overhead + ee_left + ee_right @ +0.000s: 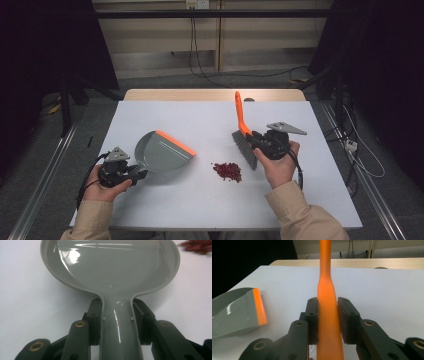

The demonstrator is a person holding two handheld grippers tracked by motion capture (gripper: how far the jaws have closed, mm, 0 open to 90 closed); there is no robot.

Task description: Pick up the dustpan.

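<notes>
**Dustpan and brush held over a white tabletop**

High view. White table (200,200) with a pale wooden edge at its far side; grey floor around it, cables trailing to a light wall panel behind, dark surroundings at both sides. Left gripper (131,175), at the near left, grips the dustpan (162,150) by its handle; the pan's long axis runs from near left to far right, orange lip toward the table's middle. Right gripper (256,141), right of centre, grips the brush (242,122); orange handle points away from the person, grey bristles toward them. A small heap of red crumbs (227,171) lies between pan and brush, apart from both.

Left gripper view. Jaws clamped on the grey dustpan handle (120,327); bowl extends straight ahead.

Right gripper view. Jaws pressed against the orange brush handle (327,302), which runs straight ahead; dustpan lip (260,307) at left.
</notes>
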